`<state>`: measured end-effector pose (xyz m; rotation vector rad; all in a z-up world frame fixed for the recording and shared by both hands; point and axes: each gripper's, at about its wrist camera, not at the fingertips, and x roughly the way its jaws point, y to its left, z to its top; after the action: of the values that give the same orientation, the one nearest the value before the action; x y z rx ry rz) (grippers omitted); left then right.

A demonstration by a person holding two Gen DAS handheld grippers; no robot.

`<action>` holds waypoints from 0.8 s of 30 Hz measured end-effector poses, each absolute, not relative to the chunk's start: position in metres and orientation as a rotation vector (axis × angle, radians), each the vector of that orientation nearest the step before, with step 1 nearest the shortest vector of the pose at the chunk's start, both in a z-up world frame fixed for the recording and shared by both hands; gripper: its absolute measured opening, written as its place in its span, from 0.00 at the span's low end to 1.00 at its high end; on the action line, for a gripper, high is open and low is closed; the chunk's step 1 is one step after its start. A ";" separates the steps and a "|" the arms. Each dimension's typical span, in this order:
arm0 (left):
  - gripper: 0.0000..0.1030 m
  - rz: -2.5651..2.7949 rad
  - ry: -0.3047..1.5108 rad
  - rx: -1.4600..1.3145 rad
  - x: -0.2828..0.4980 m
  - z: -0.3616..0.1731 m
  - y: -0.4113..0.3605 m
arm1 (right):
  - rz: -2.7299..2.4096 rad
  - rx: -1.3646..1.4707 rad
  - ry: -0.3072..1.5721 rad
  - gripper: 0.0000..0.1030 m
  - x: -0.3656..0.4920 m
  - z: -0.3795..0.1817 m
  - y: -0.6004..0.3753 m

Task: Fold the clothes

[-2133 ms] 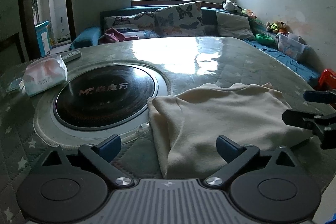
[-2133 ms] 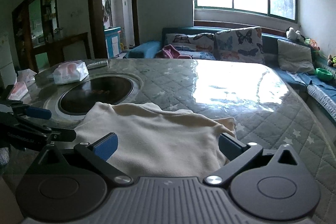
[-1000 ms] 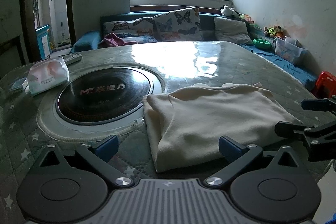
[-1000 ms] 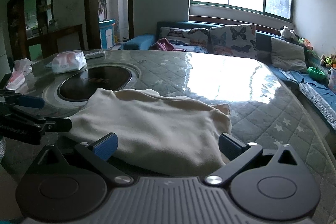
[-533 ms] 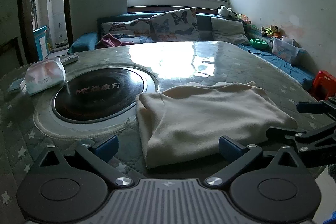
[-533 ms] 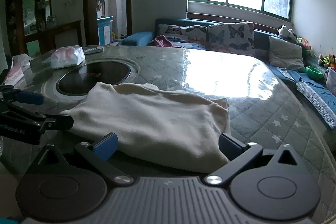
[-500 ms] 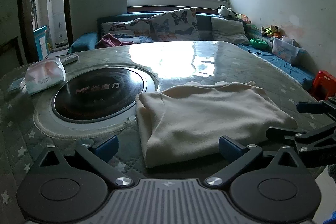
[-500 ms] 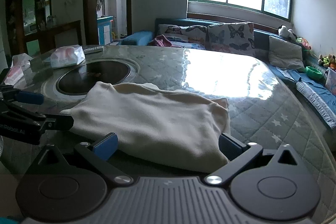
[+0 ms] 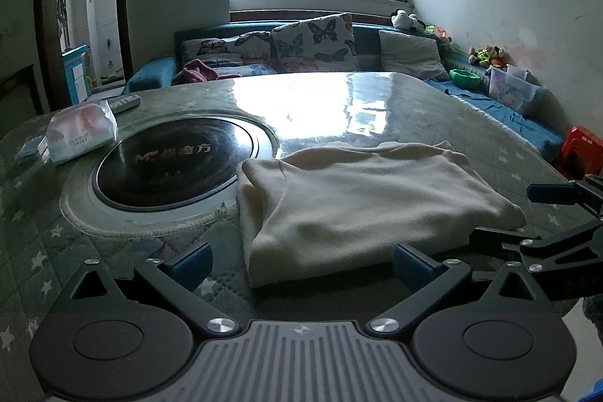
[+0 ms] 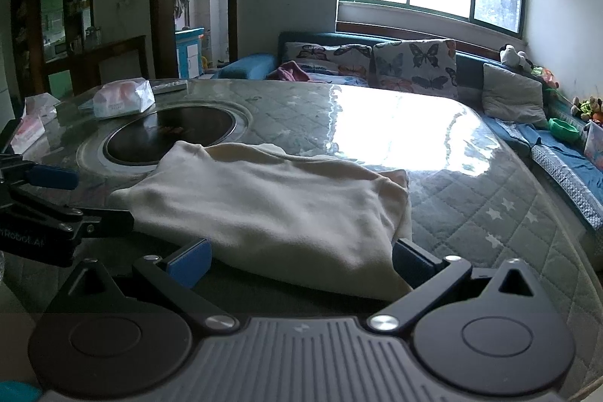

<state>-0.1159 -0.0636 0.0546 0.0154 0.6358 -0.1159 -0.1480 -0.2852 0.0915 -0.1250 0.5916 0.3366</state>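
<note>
A single cream garment [image 9: 361,198], folded into a thick rectangle, lies on a quilted, star-patterned table [image 9: 414,115] under a glossy clear cover, its long axis running from left to right across the lower centre of the left wrist view. Its left end sits just beside a round black induction hob [image 9: 181,164] sunk into the table at centre left, whose face carries an "M" logo and Chinese characters too blurred to read fully. The left gripper [image 9: 301,260], at the bottom of its own view, has both blue-padded fingers spread wide and grasps nothing. The right gripper [image 10: 299,260] is likewise spread open and empty, its fingers just in front of the garment's near edge. One tissue pack [image 9: 81,130] with unreadable print rests at left, and two butterfly-print cushions [image 9: 314,42] line the sofa behind.
</note>
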 end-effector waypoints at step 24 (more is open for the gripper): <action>1.00 -0.136 0.671 0.032 -0.096 0.053 -0.074 | 0.365 -0.116 0.619 1.00 -0.139 0.088 -0.287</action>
<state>-0.0965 -0.0738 0.0535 0.0321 0.6712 -0.1361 -0.1386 -0.2872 0.0877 -0.1165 0.6194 0.3645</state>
